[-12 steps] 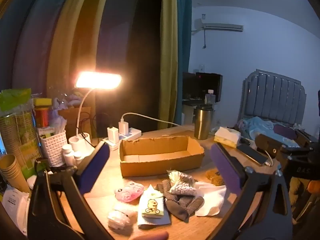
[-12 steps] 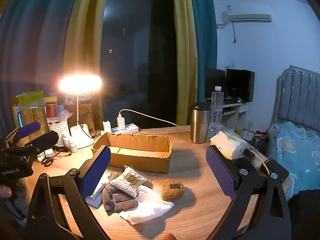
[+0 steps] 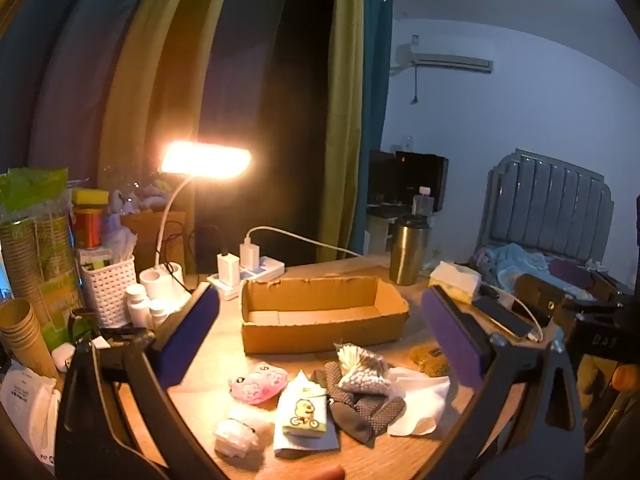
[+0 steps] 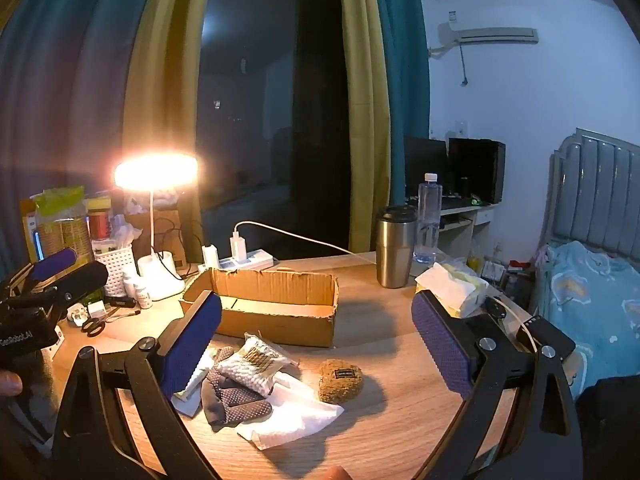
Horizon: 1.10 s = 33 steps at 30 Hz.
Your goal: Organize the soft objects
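Observation:
An empty cardboard box (image 3: 320, 316) (image 4: 276, 300) stands on the wooden table. In front of it lie soft things: a pink plush (image 3: 258, 381), a clear plastic bundle (image 3: 236, 436), a tissue pack with a duck print (image 3: 306, 414), a bag of cotton swabs (image 3: 362, 370) (image 4: 256, 364), dark dotted gloves (image 3: 366, 410) (image 4: 234, 398), a white cloth (image 3: 420, 400) (image 4: 296, 416) and a brown fuzzy pouch (image 4: 340, 380). My left gripper (image 3: 320, 340) is open and empty above the pile. My right gripper (image 4: 316, 340) is open and empty above the pouch.
A lit desk lamp (image 3: 206, 164), a power strip with chargers (image 3: 248, 268), a white basket (image 3: 106, 292), paper cups (image 3: 24, 328) and small bottles stand at the left. A steel tumbler (image 4: 394, 246), a tissue box (image 4: 452, 288) and a phone (image 3: 502, 314) are at the right.
Both grippers have shifted only slightly; the views are nearly the same. Nothing on the table has moved.

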### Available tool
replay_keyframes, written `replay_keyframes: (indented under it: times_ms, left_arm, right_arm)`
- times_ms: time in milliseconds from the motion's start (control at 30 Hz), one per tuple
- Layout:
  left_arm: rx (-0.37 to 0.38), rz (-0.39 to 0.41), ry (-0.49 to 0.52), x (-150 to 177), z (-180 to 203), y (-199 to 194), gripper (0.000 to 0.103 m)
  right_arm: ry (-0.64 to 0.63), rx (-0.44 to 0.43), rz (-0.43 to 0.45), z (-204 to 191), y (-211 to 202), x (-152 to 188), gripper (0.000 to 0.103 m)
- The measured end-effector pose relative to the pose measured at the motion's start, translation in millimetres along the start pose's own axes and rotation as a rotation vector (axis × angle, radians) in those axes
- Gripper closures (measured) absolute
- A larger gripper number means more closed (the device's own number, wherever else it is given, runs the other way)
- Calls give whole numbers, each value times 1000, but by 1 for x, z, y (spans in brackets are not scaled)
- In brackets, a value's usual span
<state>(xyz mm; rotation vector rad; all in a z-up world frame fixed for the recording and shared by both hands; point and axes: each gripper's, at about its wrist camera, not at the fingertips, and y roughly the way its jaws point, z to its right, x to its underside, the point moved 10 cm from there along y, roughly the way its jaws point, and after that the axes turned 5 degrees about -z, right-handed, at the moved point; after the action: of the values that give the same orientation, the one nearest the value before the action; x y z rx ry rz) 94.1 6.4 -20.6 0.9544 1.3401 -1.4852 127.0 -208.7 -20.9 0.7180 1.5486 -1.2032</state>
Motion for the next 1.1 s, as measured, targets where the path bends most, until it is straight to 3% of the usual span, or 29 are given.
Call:
replay_keyframes:
  times_ms: [1100]
  left_arm:
    - [2, 2, 12, 2, 4, -2, 1]
  right_arm:
    - [-20, 3, -5, -6, 1, 0, 5]
